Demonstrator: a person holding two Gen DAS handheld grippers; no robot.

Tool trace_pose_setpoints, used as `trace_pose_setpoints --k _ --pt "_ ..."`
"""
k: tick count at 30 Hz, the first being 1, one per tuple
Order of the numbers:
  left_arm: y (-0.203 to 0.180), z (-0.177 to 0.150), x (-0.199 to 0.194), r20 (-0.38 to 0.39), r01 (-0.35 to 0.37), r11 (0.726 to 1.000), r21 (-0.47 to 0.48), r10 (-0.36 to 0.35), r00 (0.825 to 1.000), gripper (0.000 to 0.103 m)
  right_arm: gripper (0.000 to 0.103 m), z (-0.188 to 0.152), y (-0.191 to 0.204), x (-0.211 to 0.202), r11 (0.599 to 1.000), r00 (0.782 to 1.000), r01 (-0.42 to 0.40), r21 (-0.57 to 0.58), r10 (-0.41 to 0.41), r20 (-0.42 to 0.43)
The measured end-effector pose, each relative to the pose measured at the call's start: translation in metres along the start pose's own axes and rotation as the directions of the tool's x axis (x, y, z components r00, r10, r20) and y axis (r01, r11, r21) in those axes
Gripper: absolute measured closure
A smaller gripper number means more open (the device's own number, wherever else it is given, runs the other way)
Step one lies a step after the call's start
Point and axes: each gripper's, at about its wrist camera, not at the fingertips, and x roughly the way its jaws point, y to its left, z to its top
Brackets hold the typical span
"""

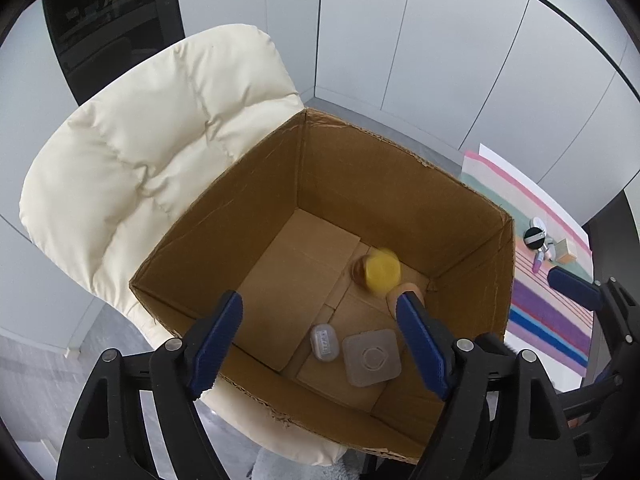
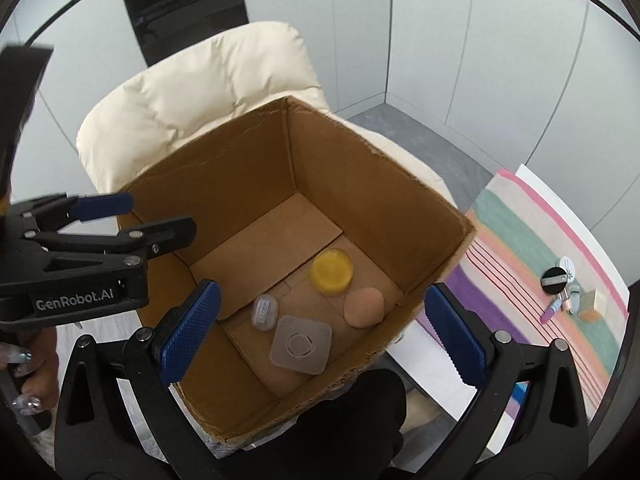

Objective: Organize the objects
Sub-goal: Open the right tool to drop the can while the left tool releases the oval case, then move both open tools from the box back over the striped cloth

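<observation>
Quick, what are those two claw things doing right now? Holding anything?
Left gripper: open, holding nothing.
Right gripper: open, holding nothing.

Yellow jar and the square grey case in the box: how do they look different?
The yellow jar is round and bright; the grey case is square with rounded corners and pale. The jar looks blurred in the left wrist view; the case looks sharp there. The jar lies farther into the box than the case. Both are on the box floor.

Box on chair, jar, sponge, two cases inside, striped cloth to its right
</observation>
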Motion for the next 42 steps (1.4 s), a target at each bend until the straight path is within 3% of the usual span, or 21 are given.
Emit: trace_pose_setpoints --k 16,42 --pt "-0.015 -0.014 -0.021 0.051 -0.004 0.998 0.057 0.001 0.999 0.022 0.000 -0.003 -0.004 -0.028 1.000 1.000 0.016 0.025 -0.017 0.016" --pt "-0.020 -0.062 -0.065 0.100 -0.020 0.998 0.067 0.014 0.995 0.022 0.000 -0.056 -0.015 -0.094 0.996 0.999 0.004 0.088 -0.008 0.044"
